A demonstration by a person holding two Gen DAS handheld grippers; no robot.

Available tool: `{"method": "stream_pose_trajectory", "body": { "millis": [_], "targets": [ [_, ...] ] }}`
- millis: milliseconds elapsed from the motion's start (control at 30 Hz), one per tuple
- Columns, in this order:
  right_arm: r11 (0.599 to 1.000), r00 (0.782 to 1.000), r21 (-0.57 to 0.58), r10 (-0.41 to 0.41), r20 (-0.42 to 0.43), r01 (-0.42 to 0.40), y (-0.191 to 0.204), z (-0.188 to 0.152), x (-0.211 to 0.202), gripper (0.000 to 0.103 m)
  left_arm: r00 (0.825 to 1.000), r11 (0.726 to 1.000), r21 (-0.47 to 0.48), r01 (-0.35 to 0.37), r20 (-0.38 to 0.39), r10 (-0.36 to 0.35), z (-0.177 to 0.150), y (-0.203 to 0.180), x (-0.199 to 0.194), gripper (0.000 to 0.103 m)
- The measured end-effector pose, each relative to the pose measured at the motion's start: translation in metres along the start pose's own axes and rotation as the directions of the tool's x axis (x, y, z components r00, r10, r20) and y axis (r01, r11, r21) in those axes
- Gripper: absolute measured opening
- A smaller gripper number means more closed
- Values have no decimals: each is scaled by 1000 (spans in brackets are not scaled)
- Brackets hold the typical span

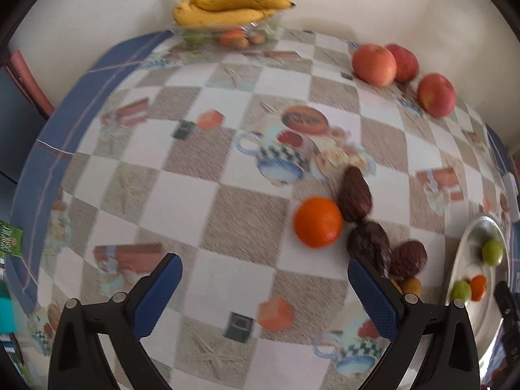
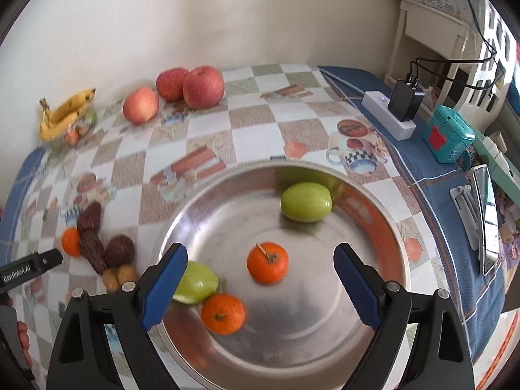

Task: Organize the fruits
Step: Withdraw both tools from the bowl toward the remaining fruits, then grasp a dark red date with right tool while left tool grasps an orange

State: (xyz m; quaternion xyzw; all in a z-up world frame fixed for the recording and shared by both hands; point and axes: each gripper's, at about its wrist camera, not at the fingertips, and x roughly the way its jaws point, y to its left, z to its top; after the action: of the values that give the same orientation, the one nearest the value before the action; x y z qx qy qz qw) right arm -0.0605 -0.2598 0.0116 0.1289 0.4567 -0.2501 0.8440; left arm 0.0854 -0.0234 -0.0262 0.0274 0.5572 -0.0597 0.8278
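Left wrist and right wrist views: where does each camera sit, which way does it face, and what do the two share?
Left wrist: sits behind the open left tongs, looking across the checked tablecloth at the loose orange and the bananas; only its own fingers show.
Right wrist: sits behind the open right tongs, looking down into the metal bowl; its fingers show, with the left tongs at the left edge.
Shared: the apples, bananas, loose orange, bowl.

Soft daylight lit both views evenly; motion blur smeared the bananas [image 1: 227, 8]; fisheye bending curved the edges; the steel bowl [image 2: 373, 201] glared faintly.
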Motion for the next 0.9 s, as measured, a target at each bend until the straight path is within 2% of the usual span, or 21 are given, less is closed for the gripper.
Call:
{"method": "stream_pose_trajectory", "body": {
  "millis": [133, 433, 533, 800, 900],
  "targets": [
    [999, 1000, 23, 23, 7, -23, 5, 8, 0, 92, 999, 1000, 5, -23, 43, 22, 11, 8, -5, 103],
    [999, 999, -24, 32, 7, -32, 33, 19, 6, 92, 998, 998, -46, 32, 51, -29, 30, 21, 7, 103],
    [997, 997, -41, 72, 9, -71, 46, 23, 8, 92, 998, 997, -64, 45, 43, -42, 34, 22, 13, 103],
    [973, 979, -106, 204, -1, -203, 89, 30, 12, 92, 989, 983, -114, 141, 51, -136, 41, 25, 18, 103],
    [970, 979, -136, 206, 1, -204, 102, 29, 11, 92, 984, 977, -121, 175, 53, -169, 42, 25, 18, 103]
  ]
}}
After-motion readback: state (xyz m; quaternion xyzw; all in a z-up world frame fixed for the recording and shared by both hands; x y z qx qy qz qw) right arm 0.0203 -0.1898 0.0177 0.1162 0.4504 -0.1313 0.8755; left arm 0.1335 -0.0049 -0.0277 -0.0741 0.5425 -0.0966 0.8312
